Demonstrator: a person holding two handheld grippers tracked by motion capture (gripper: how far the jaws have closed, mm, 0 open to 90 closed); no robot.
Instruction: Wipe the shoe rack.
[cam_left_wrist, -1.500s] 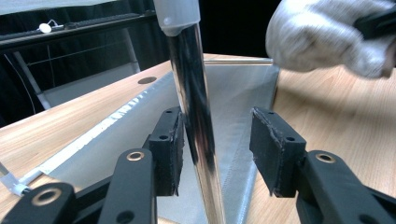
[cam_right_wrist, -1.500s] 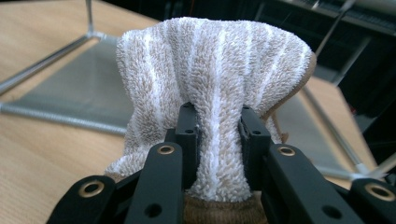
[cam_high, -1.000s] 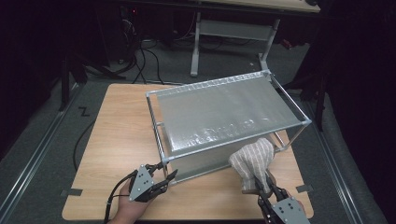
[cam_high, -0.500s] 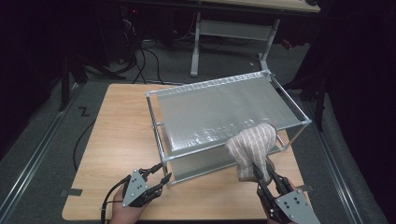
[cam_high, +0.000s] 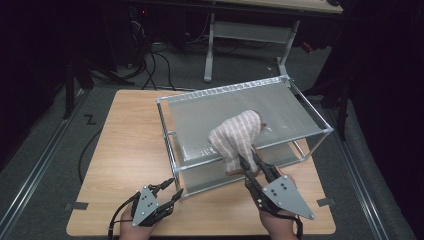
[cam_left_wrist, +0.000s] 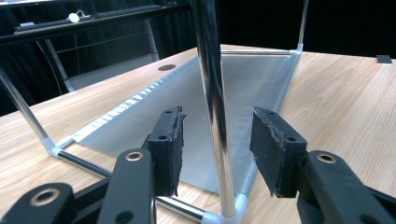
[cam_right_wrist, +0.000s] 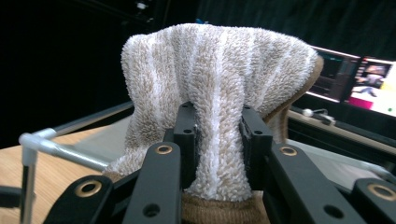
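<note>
The right claw is clenched on a striped towel, holding it bunched above the near edge of the metal rack at the middle of the wooden surface. The left claw, at the near left, is released, its jaws straddling the rack's near corner post without touching it.
</note>
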